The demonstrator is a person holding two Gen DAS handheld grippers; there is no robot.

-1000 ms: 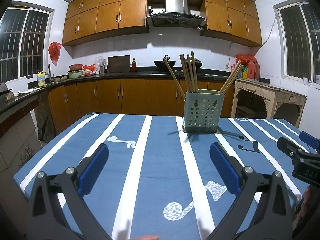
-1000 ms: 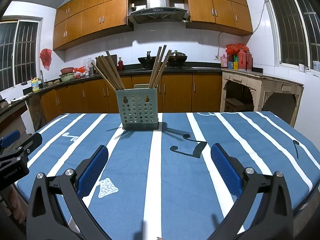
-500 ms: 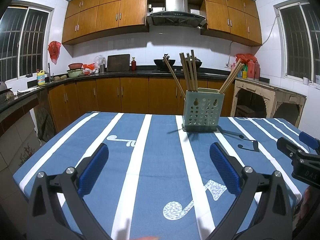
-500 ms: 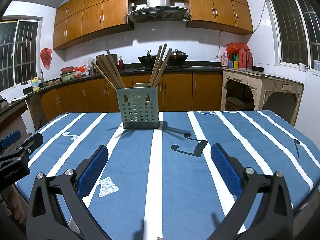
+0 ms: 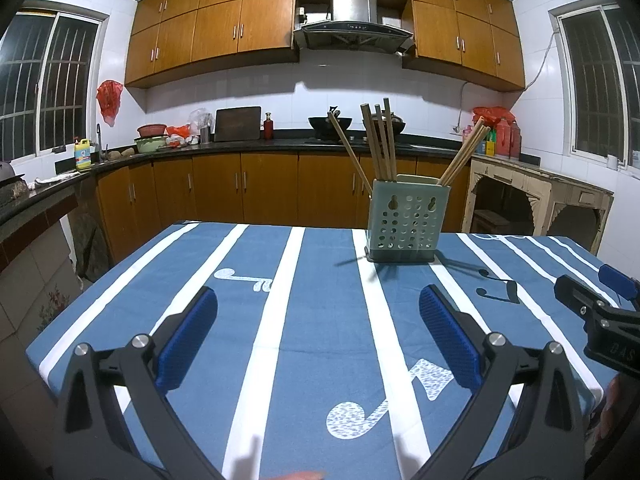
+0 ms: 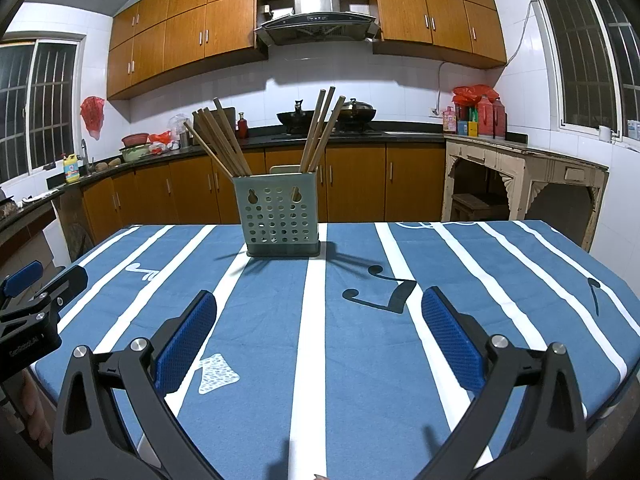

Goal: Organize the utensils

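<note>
Chopstick holder (image 6: pixel 281 216) — well beyond both gaping grippers (image 5: pixel 318 332) (image 6: pixel 319 330) — upright on tablecloth (image 6: pixel 360 360)

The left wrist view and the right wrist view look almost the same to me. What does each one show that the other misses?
Only the left wrist view shows the left gripper up close, wide open, with the right gripper at its right edge. Only the right wrist view shows the right gripper up close, also open, with the left one at its left edge. Both show the green chopstick holder upright on the blue striped tablecloth, chopsticks leaning out, and the kitchen cabinets behind.
</note>
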